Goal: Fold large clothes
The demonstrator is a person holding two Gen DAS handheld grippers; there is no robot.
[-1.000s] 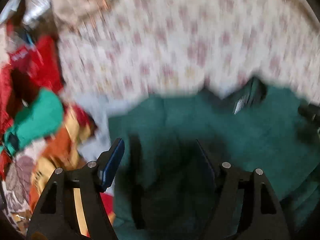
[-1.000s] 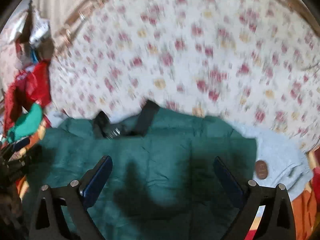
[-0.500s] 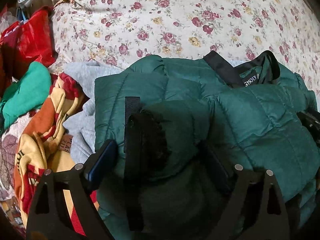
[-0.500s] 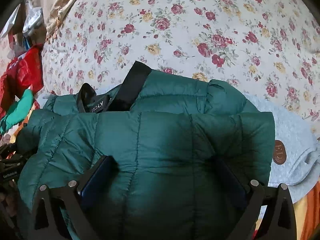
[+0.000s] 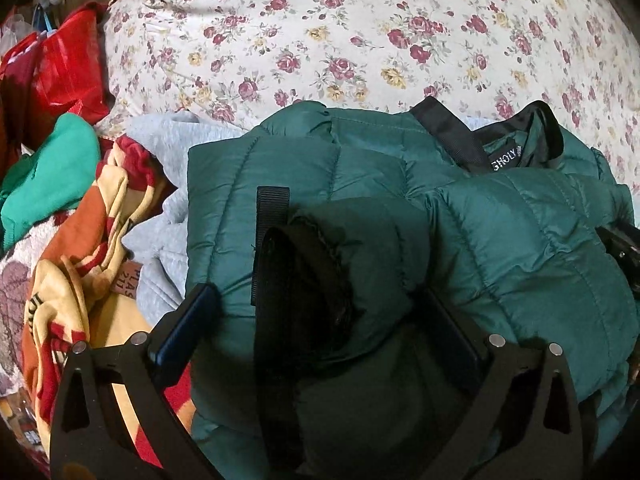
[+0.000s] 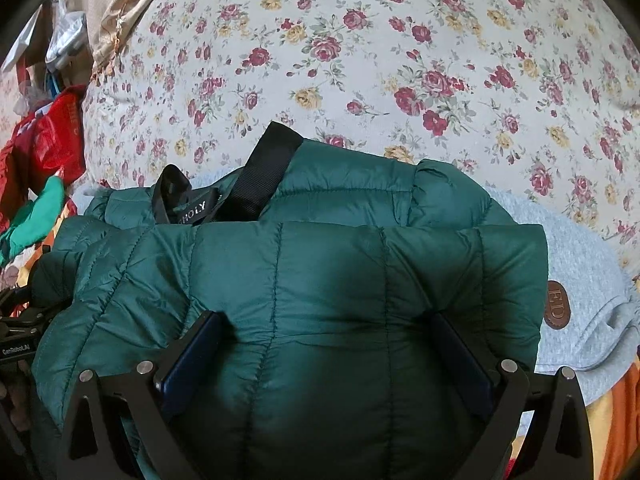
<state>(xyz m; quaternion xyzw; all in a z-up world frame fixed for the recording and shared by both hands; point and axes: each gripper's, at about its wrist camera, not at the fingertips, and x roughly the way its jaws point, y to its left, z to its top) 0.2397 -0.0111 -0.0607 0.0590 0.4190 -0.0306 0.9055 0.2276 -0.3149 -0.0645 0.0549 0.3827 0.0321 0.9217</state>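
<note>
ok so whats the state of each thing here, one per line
jacket: folded into a bundle, collar showing
left gripper: open, fingers astride a jacket fold
right gripper: open, fingers pressed into the jacket
grey sweatshirt: flat, partly under the jacket
red bag: crumpled

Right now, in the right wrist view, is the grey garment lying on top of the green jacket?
No, the green jacket lies over the grey garment.

Left gripper [image 5: 320, 328] spread wide over the jacket [image 5: 360, 168], right gripper [image 6: 328, 344] likewise spread, pressing its back panel
</note>
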